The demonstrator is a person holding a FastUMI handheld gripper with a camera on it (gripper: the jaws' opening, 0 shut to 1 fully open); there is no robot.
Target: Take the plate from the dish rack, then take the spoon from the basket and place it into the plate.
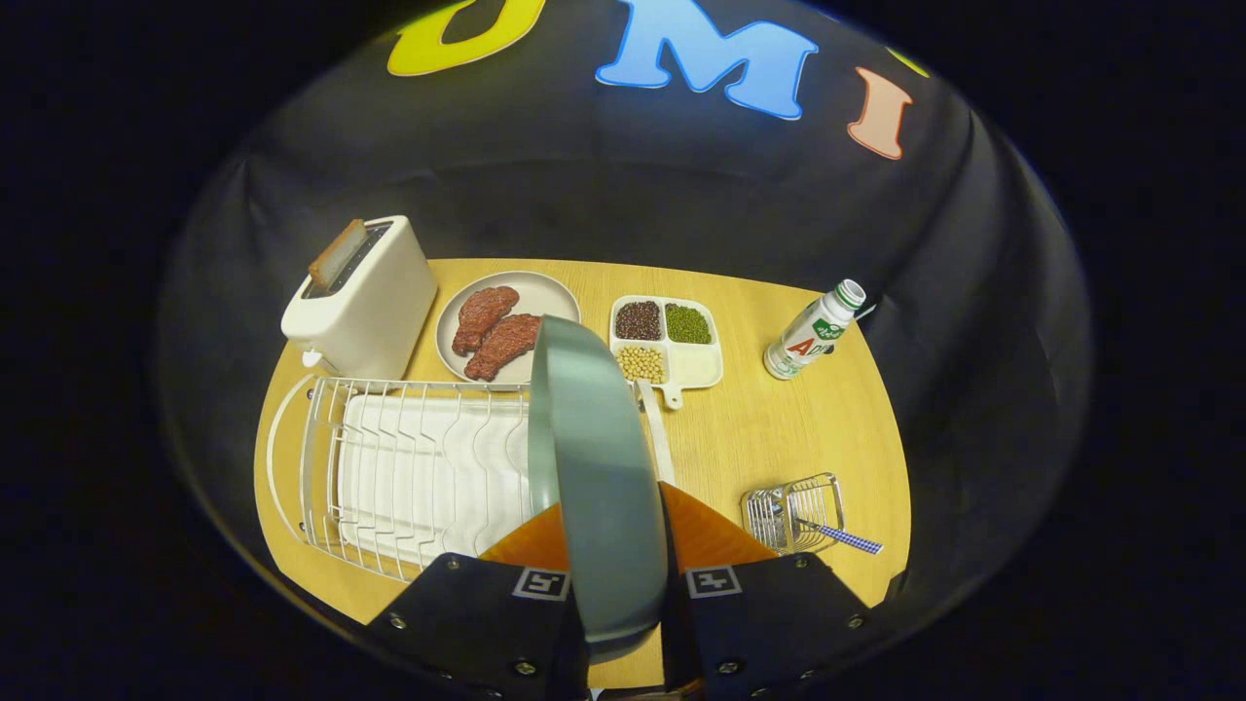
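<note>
At lower centre of the frame the gripper (pixel 615 574) is clamped on the grey-green plate (pixel 594 467), which stands edge-on and upright between the fingers, beside the white dish rack (pixel 389 467). It hides part of the rack's right end. At lower right, the spoon (pixel 839 534) lies in the wire basket (pixel 790 513), its bowl hard to make out.

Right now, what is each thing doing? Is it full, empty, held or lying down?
gripper: shut on the plate.
plate: held on edge, lifted clear of the rack.
dish rack: empty.
spoon: lying in the basket, handle poking out.
basket: holds the spoon.
toaster: a slice sticks up from its slot.
bottle: upright, capped.
round dish: holds meat pieces.
divided tray: three compartments filled.
</note>
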